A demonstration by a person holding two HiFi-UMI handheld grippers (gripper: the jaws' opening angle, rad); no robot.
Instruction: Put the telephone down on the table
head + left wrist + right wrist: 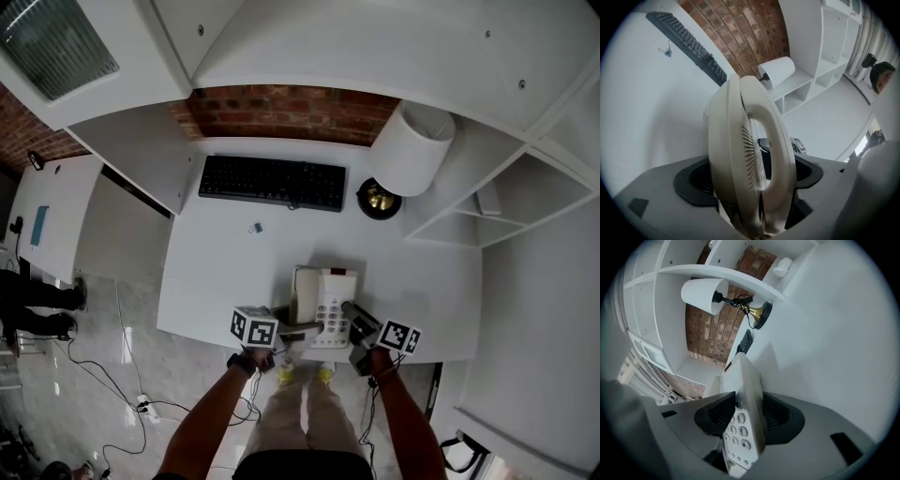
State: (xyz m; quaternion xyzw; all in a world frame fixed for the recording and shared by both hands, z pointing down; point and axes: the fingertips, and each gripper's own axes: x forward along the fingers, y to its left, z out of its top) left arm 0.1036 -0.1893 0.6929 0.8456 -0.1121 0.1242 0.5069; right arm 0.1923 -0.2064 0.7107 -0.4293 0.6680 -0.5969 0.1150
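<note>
A cream telephone (323,298) with a keypad and its handset on the left side sits at the front edge of the white table (225,272). I cannot tell whether it rests on the table or hangs just above it. My left gripper (298,330) is shut on the handset (750,154), which fills the left gripper view and stands between the jaws of the left gripper (751,185). My right gripper (354,321) is shut on the keypad side. In the right gripper view the telephone (743,390) lies edge-on between the pads of the right gripper (746,416).
A black keyboard (272,181) lies at the back of the table. A white-shaded lamp (412,148) with a dark brass base (379,199) stands at the back right. A small clip (255,227) lies mid-table. White shelves (487,202) flank the right, with a brick wall (291,108) behind.
</note>
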